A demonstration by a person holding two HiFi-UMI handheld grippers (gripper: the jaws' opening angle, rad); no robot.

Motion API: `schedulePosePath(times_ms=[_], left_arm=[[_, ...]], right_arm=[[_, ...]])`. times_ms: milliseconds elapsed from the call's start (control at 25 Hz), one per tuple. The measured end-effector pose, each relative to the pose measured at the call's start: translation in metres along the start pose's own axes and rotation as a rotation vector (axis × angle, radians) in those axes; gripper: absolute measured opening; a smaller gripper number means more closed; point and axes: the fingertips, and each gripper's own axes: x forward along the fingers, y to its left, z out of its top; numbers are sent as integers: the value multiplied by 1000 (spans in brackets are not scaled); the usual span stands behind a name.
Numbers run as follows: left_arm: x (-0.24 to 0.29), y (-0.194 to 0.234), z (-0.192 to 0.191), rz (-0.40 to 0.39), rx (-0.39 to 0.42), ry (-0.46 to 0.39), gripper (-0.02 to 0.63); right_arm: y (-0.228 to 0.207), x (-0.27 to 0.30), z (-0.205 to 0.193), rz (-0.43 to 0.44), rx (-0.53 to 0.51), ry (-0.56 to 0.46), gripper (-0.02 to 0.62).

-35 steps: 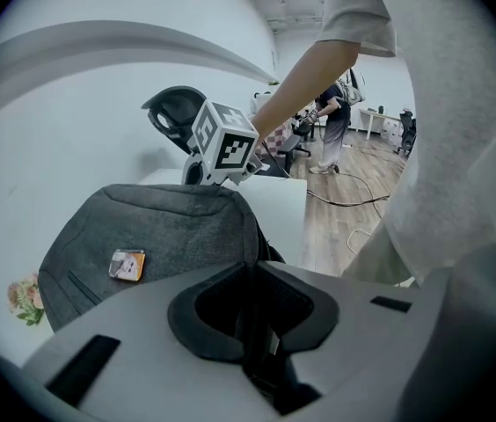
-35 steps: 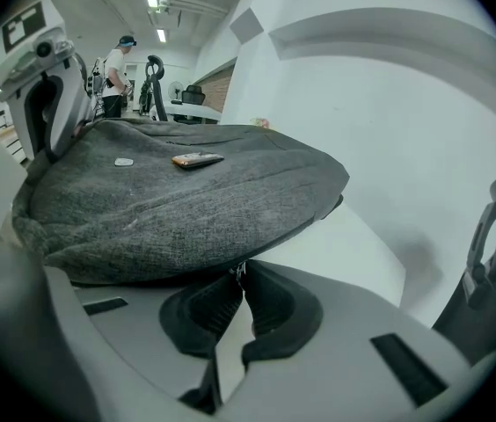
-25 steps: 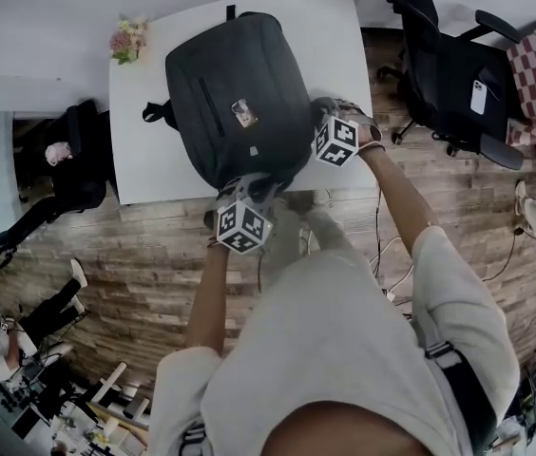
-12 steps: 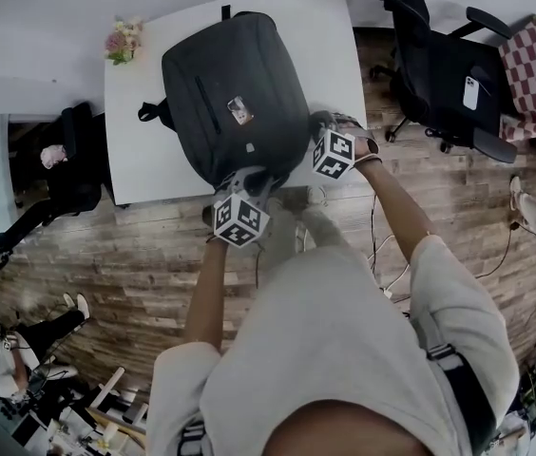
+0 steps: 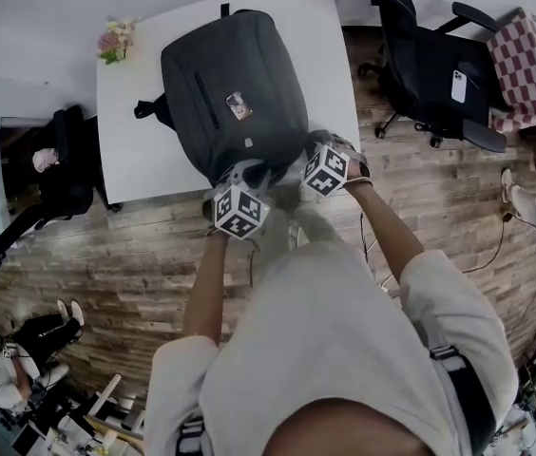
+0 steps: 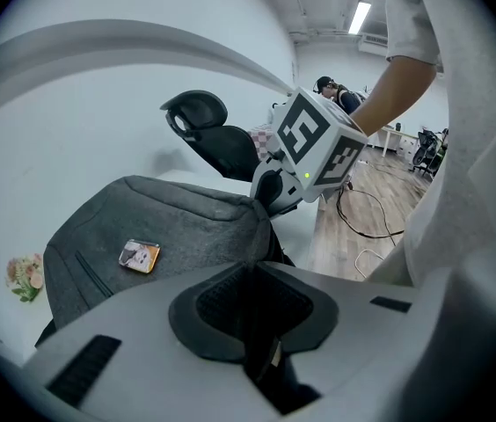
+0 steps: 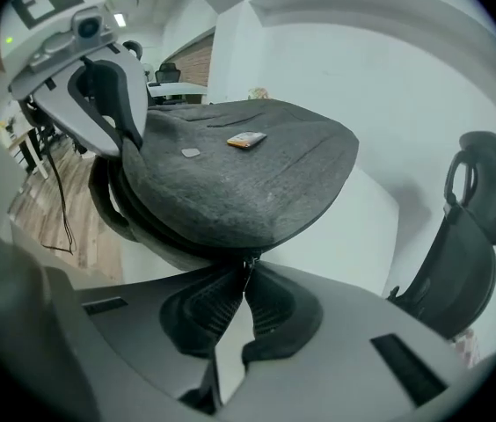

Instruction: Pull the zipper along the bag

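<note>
The bag (image 5: 235, 93) is a dark grey backpack lying flat on a white table (image 5: 135, 150). Its near end reaches the table's front edge, just ahead of me. A small picture tag (image 5: 239, 105) sits on its top panel.

The zipper pull (image 7: 249, 259) is at the bag's near right corner, on the seam that runs under the bulging top panel.

My right gripper (image 7: 246, 275) is clenched on that pull. Its jaw tips are pinched together with the small tab caught between them, right against the seam.

My left gripper (image 6: 253, 269) is at the bag's near end, beside the right one. Its jaws grasp a dark strip of the bag's material, and the pads stand close with the fabric pressed between them. I cannot tell whether the strip is a strap or a fold of the edge.

From above, both marker cubes show side by side at the table's front edge, with my forearms running back from them.

Surroundings:
- A small bunch of flowers (image 5: 113, 41) lies at the table's far left corner, well apart from the bag.
- A black office chair (image 5: 420, 65) stands to the right of the table with a phone (image 5: 458, 85) on its seat.
- A checked cloth (image 5: 529, 55) lies beyond the chair.
- The floor (image 5: 106, 255) is wood planking.
</note>
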Motion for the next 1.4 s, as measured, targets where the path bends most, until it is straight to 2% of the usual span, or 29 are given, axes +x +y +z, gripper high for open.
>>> schedulePosePath(times_ms=[360,440,680,880,1000,1400], left_arm=[[0,-8,1,-12,-33,-23,57],[-2,-11,1,-14,-24,-26,57],[-2,-17,5,-14,-7,-32,57],[4,-12,13,-11,-41,-32,55],[8,-8,17,-2,-84,-38,55],[21,12,27,108,-281,-32,57]], right_arm=[[31,-20,-10,14,209,52,20],[34,-22,-10,15,230,53,20],[25,-17,-8,23,146,60,19],[8,-9,0,23,35,53,20],[-5,-3,8,23,-12,39,20],[-42,23,39,16,-225,10,18]])
